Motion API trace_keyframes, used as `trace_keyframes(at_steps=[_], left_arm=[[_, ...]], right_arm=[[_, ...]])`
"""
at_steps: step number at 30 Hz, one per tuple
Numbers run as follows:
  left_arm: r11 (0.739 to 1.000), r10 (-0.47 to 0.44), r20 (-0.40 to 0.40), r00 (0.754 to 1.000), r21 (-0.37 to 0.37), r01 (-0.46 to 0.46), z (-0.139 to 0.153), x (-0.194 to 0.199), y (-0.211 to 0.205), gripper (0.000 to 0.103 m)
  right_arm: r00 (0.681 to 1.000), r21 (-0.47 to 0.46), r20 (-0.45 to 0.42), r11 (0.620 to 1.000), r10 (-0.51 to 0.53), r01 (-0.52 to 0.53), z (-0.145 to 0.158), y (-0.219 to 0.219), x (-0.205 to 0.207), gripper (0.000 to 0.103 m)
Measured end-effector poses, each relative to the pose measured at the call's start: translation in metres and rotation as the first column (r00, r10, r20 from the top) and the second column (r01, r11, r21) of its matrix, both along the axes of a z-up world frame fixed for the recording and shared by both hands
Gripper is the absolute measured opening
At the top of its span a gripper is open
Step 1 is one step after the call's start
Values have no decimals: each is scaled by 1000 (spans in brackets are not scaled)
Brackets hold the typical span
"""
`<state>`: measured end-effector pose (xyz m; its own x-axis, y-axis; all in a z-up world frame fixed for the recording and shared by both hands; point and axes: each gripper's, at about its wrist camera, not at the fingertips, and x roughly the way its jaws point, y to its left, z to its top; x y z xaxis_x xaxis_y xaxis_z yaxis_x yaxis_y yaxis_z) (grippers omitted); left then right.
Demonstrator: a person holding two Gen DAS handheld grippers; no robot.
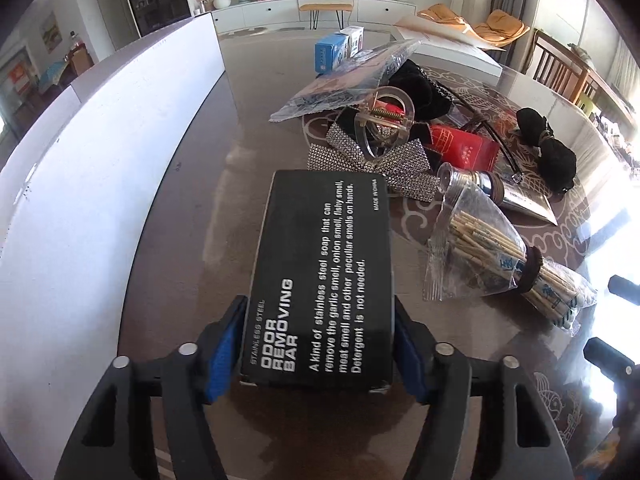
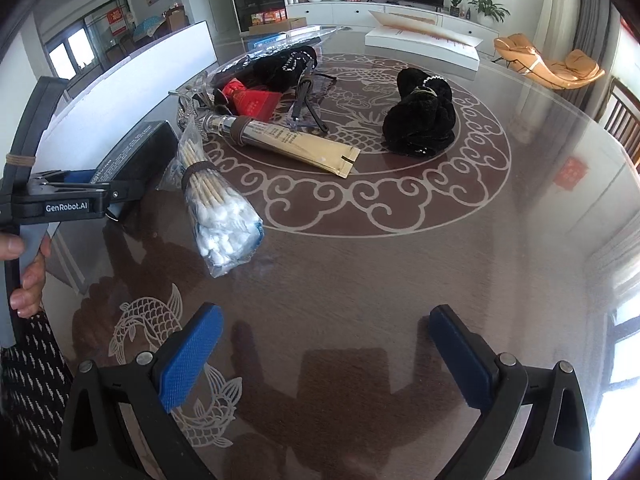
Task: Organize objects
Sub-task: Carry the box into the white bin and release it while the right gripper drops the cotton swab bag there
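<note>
My left gripper [image 1: 320, 312] is shut on a black box [image 1: 320, 276] printed "ODOR REMOVING BAR", with a blue pad against each long side near its close end. The box lies flat over the glass table [image 1: 192, 280]. In the right wrist view the same gripper [image 2: 68, 196] and box [image 2: 136, 148] show at the left edge, with a person's hand [image 2: 28, 268] on the handle. My right gripper [image 2: 324, 356] is open above bare table, with nothing between its fingers.
A bag of cotton swabs [image 2: 216, 208] lies right of the box. Behind it sit a gold tube [image 2: 296, 144], a red packet [image 1: 464, 148], a rhinestone bow [image 1: 360, 160], a clear hair claw [image 1: 384, 120] and a black pouch [image 2: 420, 120]. A tall white panel [image 1: 100, 160] stands along the left.
</note>
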<state>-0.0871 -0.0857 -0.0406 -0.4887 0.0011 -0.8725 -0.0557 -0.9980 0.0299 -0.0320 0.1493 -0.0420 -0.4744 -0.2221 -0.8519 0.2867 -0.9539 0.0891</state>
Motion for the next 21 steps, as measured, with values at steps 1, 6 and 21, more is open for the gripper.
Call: trace_keyframes(at_steps=[1,6,21], left_arm=[[1000,7,-16,1000,-8,-7,2,3,-2,58],[1000,8,-36,999,21,-7,8,16,-8,57],[985,143,-207,968,125,-119,129,84,-120,58]], right_arm=[[1000,-4,-12,1000,29,-29,9,-6,-8,99],[950,66,50,948,308,-310,26,-84,-56,88],[918,-96,-21,914,395,-395,122,-156,-61,30]])
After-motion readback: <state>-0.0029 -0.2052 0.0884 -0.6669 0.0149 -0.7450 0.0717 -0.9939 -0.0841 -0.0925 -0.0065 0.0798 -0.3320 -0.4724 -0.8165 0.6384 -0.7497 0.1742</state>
